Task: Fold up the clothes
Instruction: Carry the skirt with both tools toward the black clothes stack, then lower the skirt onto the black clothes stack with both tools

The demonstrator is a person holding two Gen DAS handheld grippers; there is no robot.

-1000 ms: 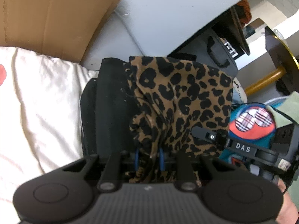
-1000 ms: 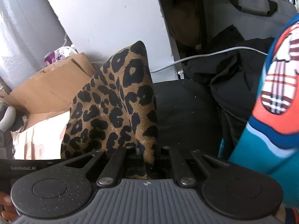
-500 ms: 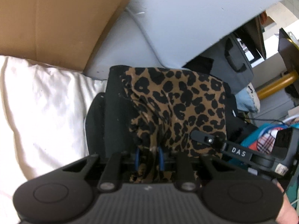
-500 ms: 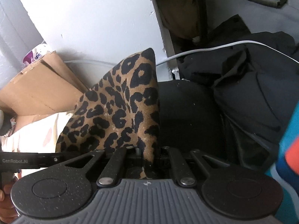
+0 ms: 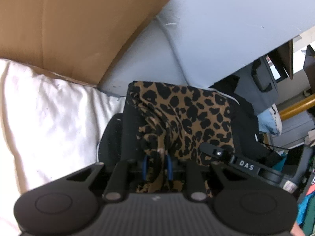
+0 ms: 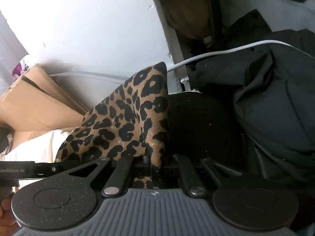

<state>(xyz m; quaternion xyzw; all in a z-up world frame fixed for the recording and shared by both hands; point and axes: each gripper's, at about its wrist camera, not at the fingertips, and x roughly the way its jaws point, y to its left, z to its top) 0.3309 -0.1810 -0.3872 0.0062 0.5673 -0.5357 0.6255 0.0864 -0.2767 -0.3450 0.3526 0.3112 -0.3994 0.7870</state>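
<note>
Garment: leopard-print cloth (image 5: pixel 187 118) is held up by both hand-held grippers, above a black cushion-like surface (image 6: pixel 198 125); whether it touches that surface can't be told.
Left hand-held gripper (image 5: pixel 157 165): jaws nearly closed, blue pads (image 5: pixel 145 164) pinched on a bunched fold of the cloth.
Right hand-held gripper (image 6: pixel 155 162): jaws shut tight on a thin edge of the cloth.
Orientation, left view: cloth is spread away from the camera, long axis running from the pads toward the grey wall (image 5: pixel 226 29); far edge lies roughly straight across.
Orientation, right view: cloth is drawn into a peak, tip pointing up and away toward the white cable (image 6: pixel 216 53).
Surroundings: brown cardboard (image 5: pixel 69 23) upper left; white bedding (image 5: pixel 45 118) to the left; black jacket-like fabric (image 6: pixel 265 90) to the right.
Hidden/unclear: lower part of cloth is cut off behind both gripper bodies, so garment type can't be made out; pad contact on the right is mostly masked by cloth; a fingertip is only just seen at the bottom-left frame edge in the right view; clutter at far right in the left view is too small to name.
</note>
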